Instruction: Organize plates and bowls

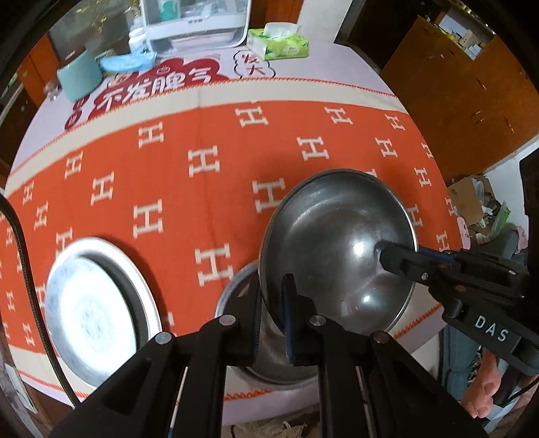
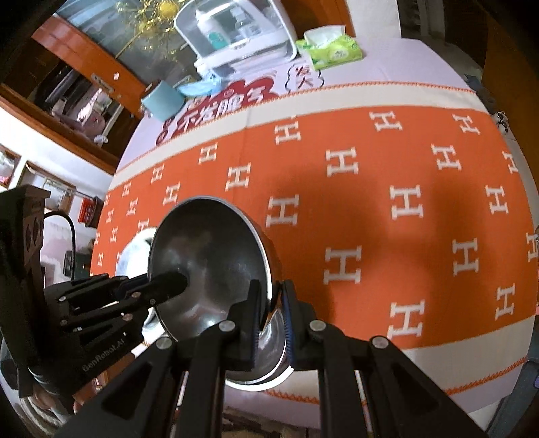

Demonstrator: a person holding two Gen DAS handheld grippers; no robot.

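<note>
A steel bowl (image 1: 337, 242) is held tilted above the orange cloth, gripped on opposite rims by both grippers. My left gripper (image 1: 274, 313) is shut on its near rim; my right gripper (image 2: 271, 303) is shut on the other rim and shows in the left wrist view (image 1: 404, 261). The bowl also shows in the right wrist view (image 2: 209, 259), with the left gripper (image 2: 168, 283) reaching in. Under the bowl sits a second steel dish (image 1: 235, 296), mostly hidden. A flat steel plate (image 1: 97, 310) lies on the cloth to the left.
An orange H-patterned cloth (image 1: 202, 188) covers the table. At the far edge stand a teal cup (image 1: 79, 77), a white appliance (image 1: 195, 23) and a green tissue pack (image 1: 279, 42). A wooden cabinet (image 1: 465, 91) stands to the right.
</note>
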